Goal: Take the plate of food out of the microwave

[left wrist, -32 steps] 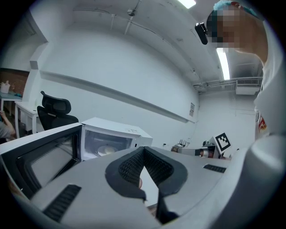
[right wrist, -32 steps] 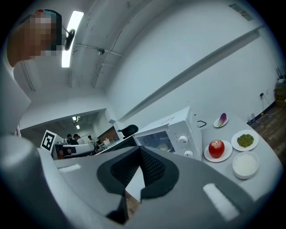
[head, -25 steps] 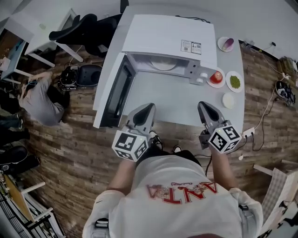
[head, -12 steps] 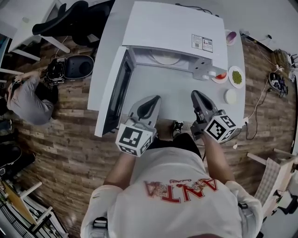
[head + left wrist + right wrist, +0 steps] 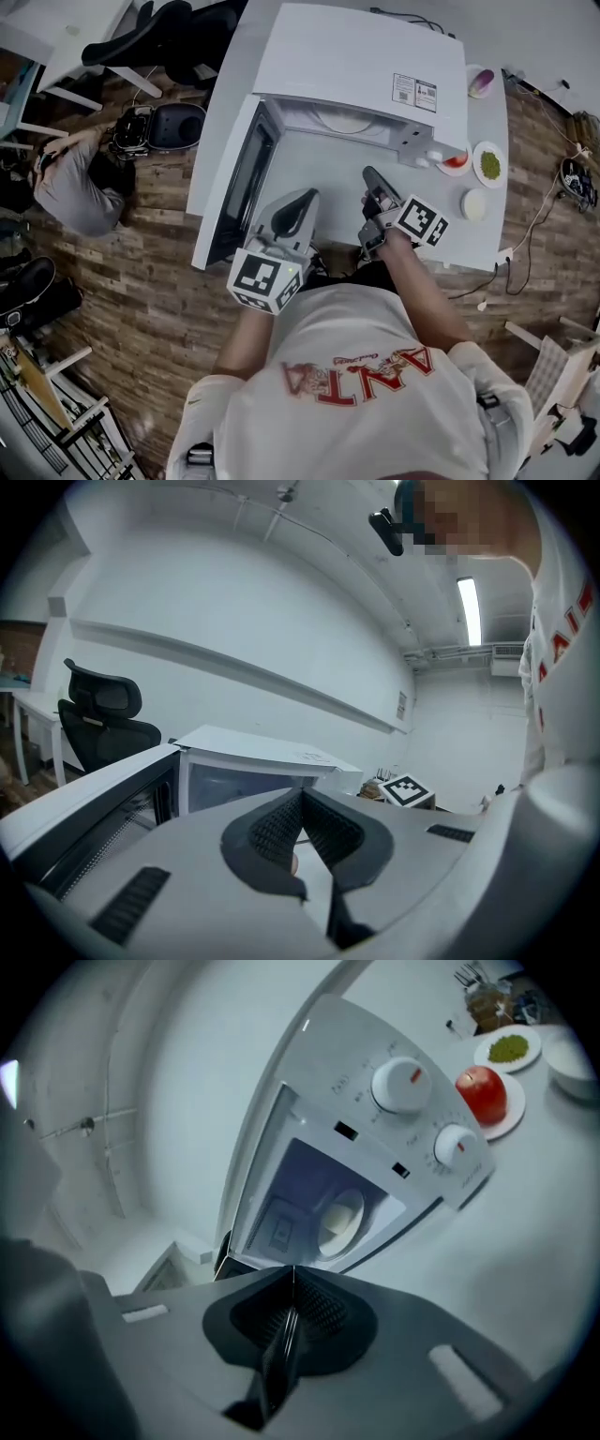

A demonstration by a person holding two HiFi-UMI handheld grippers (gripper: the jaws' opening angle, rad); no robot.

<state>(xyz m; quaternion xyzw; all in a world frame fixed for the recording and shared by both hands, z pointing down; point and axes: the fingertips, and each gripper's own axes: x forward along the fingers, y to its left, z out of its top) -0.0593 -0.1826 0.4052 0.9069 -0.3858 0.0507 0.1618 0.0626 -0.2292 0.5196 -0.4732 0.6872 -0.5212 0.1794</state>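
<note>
The plate [image 5: 340,1215] sits inside the open microwave [image 5: 356,66]. It looks stiff, breakable, probably slick: take the near rim. Left claw [image 5: 302,199] and right claw [image 5: 371,175], both clenched empty, hang before the microwave

Floor [image 5: 131,300] was wood plank; white table [image 5: 473,248], black office chair [image 5: 131,42] behind it; white walls [image 5: 234,602], ceiling strip light [image 5: 469,611] lit.

- Soft, even light; ceiling strip lamp [image 5: 469,611] glows above and right of the microwave [image 5: 253,752].
- Gripper views bend strongly, corners black.
- Microwave cavity dimmer, bluish.
</note>
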